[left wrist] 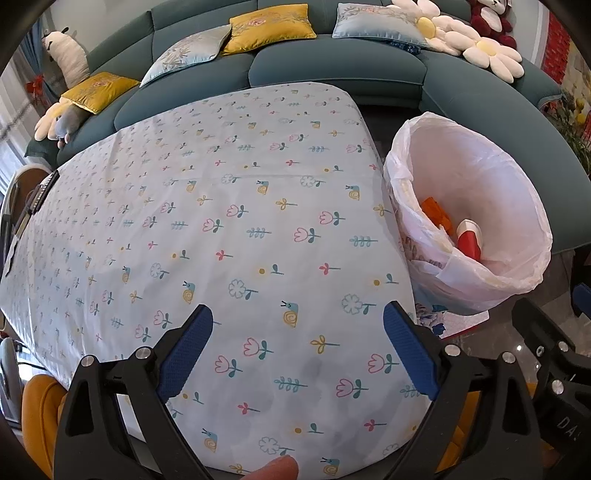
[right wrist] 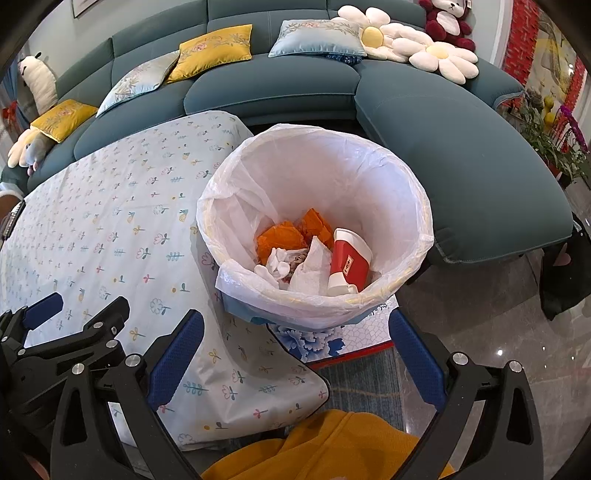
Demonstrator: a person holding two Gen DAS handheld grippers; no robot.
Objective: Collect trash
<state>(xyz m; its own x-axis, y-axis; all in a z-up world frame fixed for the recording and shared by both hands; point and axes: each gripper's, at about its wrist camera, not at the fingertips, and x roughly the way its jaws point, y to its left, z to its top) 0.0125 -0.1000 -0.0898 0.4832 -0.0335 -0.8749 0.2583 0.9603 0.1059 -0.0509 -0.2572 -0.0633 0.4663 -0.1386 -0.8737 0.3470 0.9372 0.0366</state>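
Beside the floral tablecloth (left wrist: 236, 229), crumpled paper (right wrist: 295, 262) inside plastic-lined round bin (right wrist: 402, 195); both hand-held grippers released.

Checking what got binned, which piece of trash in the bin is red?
The paper cup, lying on its side against the right wall of the white-lined bin. The rest are orange wrappers and white crumpled tissues.

A home living room; a teal sectional sofa (right wrist: 443, 147) with embroidered cushions (right wrist: 214, 50), daisy-shaped pillows (right wrist: 439, 55) and plush toys (right wrist: 447, 22) curves behind a table under a floral tablecloth (left wrist: 221, 240).
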